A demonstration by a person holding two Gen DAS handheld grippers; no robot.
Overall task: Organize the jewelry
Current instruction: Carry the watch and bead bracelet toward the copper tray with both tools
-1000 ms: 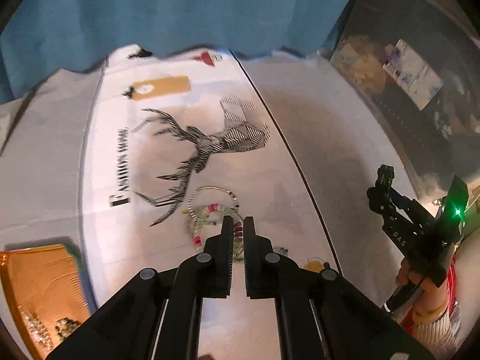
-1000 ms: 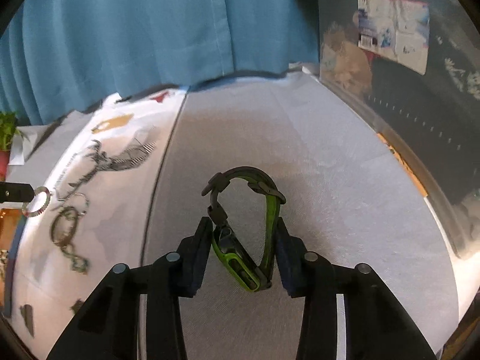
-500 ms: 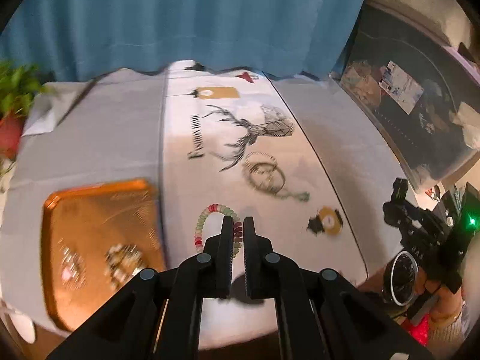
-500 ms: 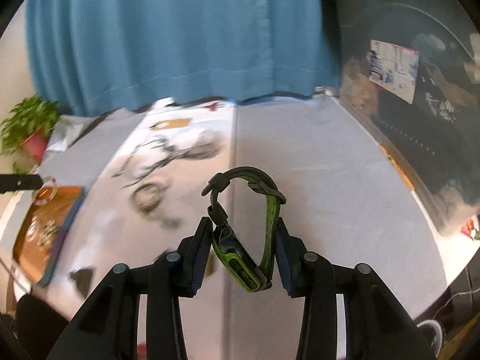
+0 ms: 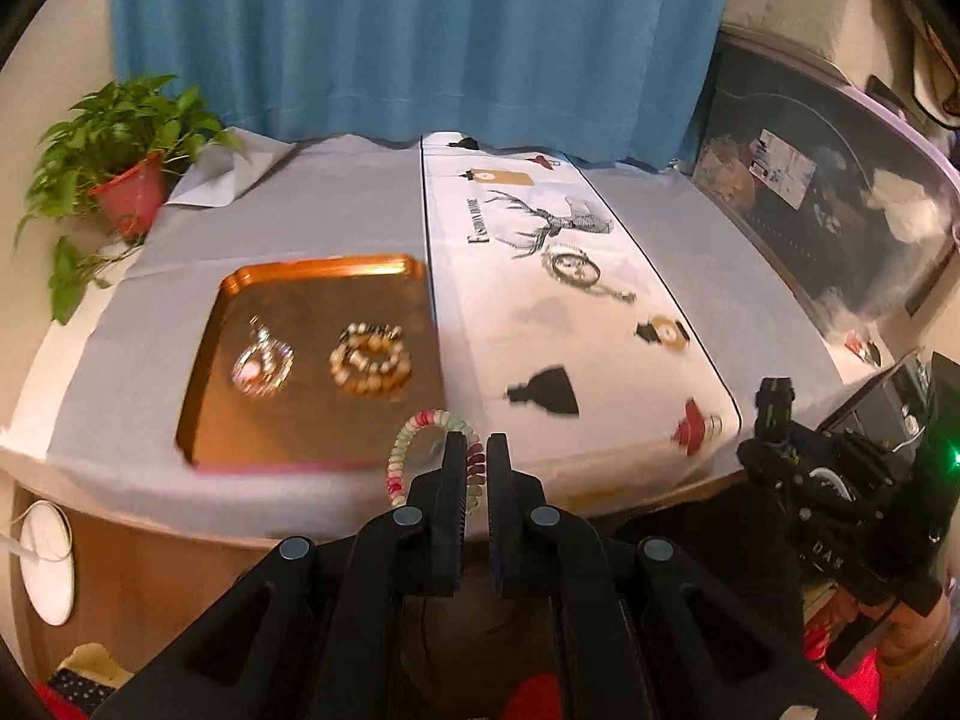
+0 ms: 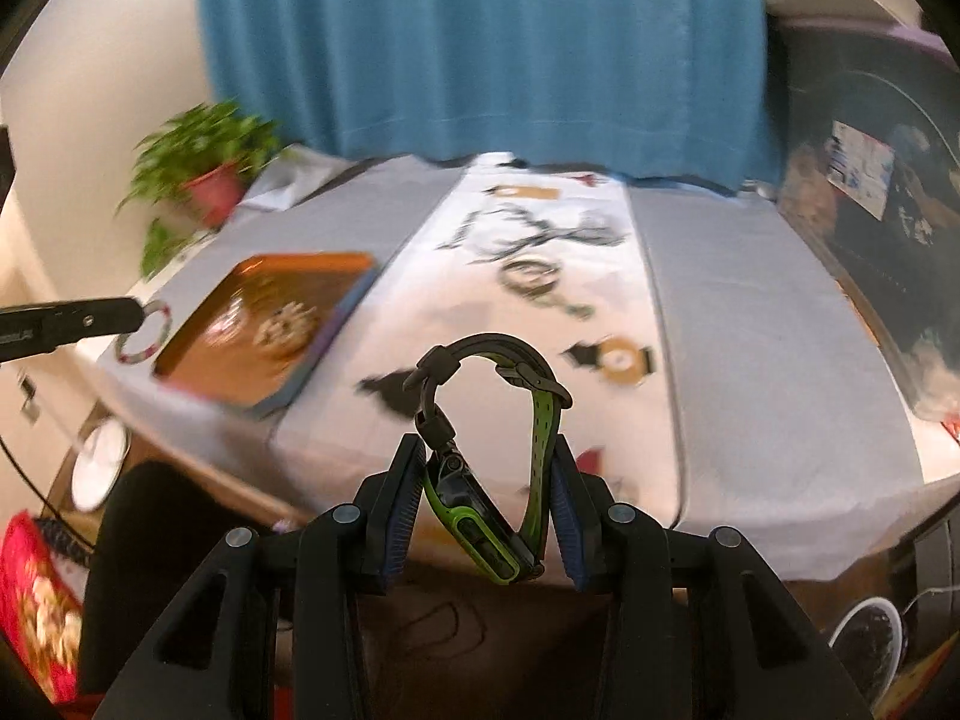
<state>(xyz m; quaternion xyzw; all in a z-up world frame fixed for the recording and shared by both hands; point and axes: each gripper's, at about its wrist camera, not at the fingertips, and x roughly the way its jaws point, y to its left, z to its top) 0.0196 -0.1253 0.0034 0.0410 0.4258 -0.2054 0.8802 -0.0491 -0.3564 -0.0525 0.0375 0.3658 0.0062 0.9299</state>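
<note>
Both tools loaded, held off the near edge of the counter.

Left tool is pinched tight on a small bead bracelet w/ pink, white & pale green beads; the loop hangs to the left of the tips, just in front of the copper-coloured rectangular tray. Right tool is clamped on a black & lime-green sports watch, strap buckled into an upright loop, the watch body low betw. the blue pads. In the tray: a silvery pendant piece & a chunky gold-and-white bead bracelet, side by side, apart. On the white deer-print runner a thin ring-shaped bracelet w/ green dangle lies loose. Potted green plant at far left corner, blue curtain behind.
</note>
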